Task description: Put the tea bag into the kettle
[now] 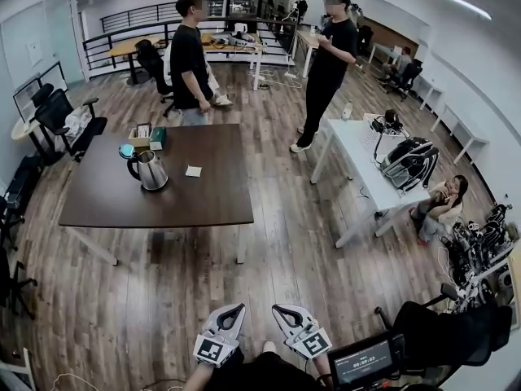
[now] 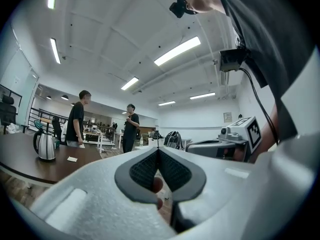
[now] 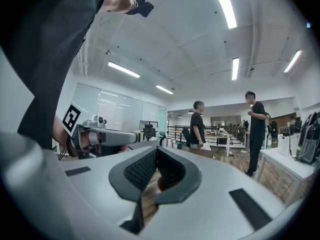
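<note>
A steel kettle (image 1: 148, 169) with a black handle stands on the dark brown table (image 1: 114, 206), far ahead and to the left. The small white tea bag (image 1: 193, 171) lies flat on the table just right of the kettle. In the left gripper view the kettle (image 2: 46, 146) and the tea bag (image 2: 72, 159) appear far off at the left. My left gripper (image 1: 234, 309) and right gripper (image 1: 282, 310) are held side by side close to my body, far from the table. Both are shut with nothing between the jaws, which meet at their tips (image 2: 158, 151) (image 3: 157, 149).
A small box (image 1: 141, 137) and teal items (image 1: 126, 150) sit at the table's far edge. Two people (image 1: 189, 59) (image 1: 330, 59) stand beyond it, and one (image 1: 444, 202) sits on the floor beside a white table (image 1: 358, 165). Office chairs (image 1: 69, 125) stand at the left. Wooden floor lies between me and the table.
</note>
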The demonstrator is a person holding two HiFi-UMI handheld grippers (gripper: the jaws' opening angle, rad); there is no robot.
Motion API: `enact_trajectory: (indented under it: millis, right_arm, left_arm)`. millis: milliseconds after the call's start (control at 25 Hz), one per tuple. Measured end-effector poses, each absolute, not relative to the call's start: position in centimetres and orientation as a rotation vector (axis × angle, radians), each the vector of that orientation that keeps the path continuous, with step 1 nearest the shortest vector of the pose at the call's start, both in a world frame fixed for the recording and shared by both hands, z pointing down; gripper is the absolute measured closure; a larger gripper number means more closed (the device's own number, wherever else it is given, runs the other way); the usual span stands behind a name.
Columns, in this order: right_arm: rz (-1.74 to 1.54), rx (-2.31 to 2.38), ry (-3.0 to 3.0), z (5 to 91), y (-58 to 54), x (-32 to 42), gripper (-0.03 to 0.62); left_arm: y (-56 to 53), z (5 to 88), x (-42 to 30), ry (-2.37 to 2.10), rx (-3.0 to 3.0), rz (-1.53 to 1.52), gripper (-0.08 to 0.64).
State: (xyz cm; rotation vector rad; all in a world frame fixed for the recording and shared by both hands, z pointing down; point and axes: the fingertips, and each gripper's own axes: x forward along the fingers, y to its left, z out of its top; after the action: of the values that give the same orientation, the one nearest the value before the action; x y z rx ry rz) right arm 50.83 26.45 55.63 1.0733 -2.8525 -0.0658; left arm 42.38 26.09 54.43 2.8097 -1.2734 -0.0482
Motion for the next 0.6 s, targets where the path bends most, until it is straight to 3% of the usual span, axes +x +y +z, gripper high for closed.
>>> enact_trajectory:
  millis: [600]
  right_arm:
    - [-0.075, 1.142, -2.828, 53.6, 20.4, 41.3, 0.588]
  left_arm:
    - [21.2, 53.9, 32.5, -1.168, 2.877, -0.030, 0.560]
